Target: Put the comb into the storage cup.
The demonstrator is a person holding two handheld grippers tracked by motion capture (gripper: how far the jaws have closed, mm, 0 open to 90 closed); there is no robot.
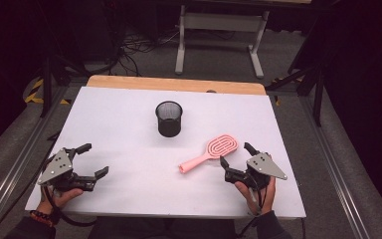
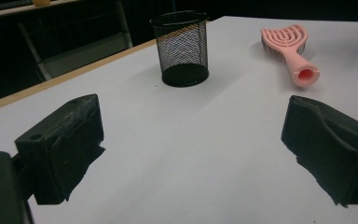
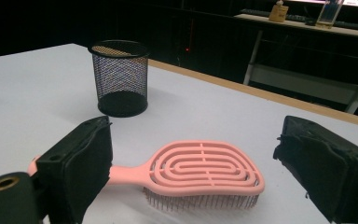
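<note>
From the high view we see the pink hairbrush (image 1: 210, 153) lying flat on the white table (image 1: 129, 129), right of centre, with the black mesh cup (image 1: 169, 118) standing upright farther back near the middle. The brush's long axis runs on a diagonal: the handle end points down and left toward us, the oval head up and right. Our right gripper (image 1: 236, 155) sits just beside the head, at its near right side, jaws spread apart and holding nothing. Our left gripper (image 1: 94, 160) rests well apart at the table's left, also spread and empty, so the right hand is plainly the nearer one.

In the left gripper view we look across bare table between the two parted jaws; the cup (image 2: 181, 48) stands ahead and the hairbrush (image 2: 290, 50) lies beyond to the right, its hollow handle end turned toward this camera, far from either jaw.

In the right gripper view the hairbrush (image 3: 191, 173) lies crosswise between the open jaws, head near the middle with bristles down on the table, handle running off behind the left jaw. The cup (image 3: 120, 77) stands behind. We judge that the pads do not yet press on the brush; the coming grasp likely depends on closing across the head or sliding along to the neck.
</note>
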